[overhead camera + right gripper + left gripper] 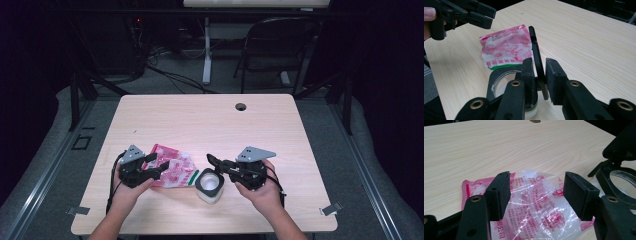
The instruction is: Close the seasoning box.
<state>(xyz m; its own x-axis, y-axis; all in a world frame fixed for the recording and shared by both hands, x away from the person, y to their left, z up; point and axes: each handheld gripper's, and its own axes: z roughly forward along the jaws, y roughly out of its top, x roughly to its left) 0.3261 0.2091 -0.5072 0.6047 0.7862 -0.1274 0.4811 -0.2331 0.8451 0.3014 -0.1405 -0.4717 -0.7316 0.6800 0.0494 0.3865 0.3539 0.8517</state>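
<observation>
Bare wooden table (210, 117) beyond; near edge, white round jar with black hinged lid (209, 184) beside crinkled pink-printed clear plastic bag (172, 171); right gripper (539, 75) loosely straddles upright lid, left gripper (536, 192) spread over bag.

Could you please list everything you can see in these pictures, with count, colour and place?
table: one, light wood, with a round hole near its far edge.
plastic bags: a small pile, pink-red print on clear film, one with a green strip, near-left part of the table.
jar: one, white with a black rim, near middle, right of the bags.
lid: one, black, flipped up on edge at the jar's rim.
folding chair: one, dark, on the floor beyond the table.
white stand leg: one, beyond the table.
left gripper: black, jaws apart over the bags.
right gripper: black, jaws either side of the lid, a small gap showing.
hands: two, at the near edge.
</observation>
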